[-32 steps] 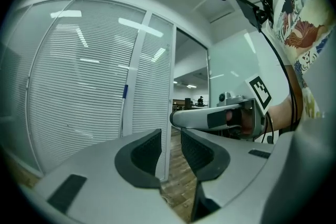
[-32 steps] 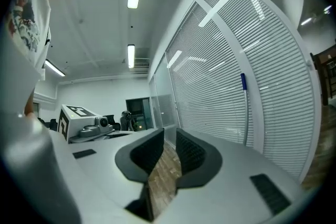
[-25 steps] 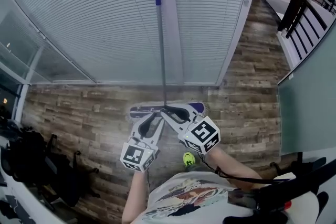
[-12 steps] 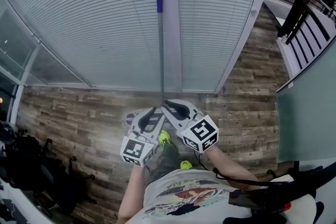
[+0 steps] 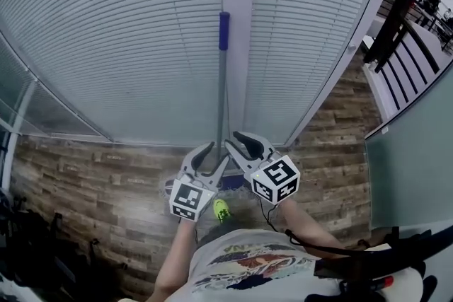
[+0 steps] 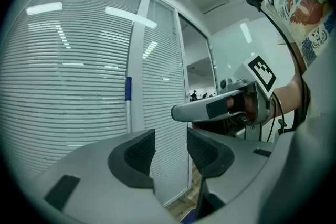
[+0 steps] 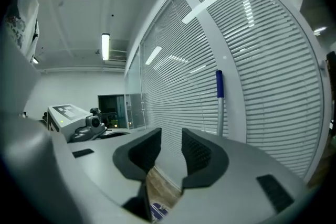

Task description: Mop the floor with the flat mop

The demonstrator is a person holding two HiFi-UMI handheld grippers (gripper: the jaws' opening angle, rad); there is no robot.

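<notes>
Evidently, left gripper (image 5: 214, 156) and right gripper (image 5: 241, 143), both empty, are just being opened partway to grasp the propped mop handle (image 5: 221, 81).

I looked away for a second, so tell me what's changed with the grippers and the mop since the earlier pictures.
The person stepped toward the mop handle, so the left gripper and right gripper now sit on either side of it in the head view. Both grippers' jaws have just been opening, with nothing between them. Unchanged: the mop handle leans on the white post and neither gripper holds it.
</notes>
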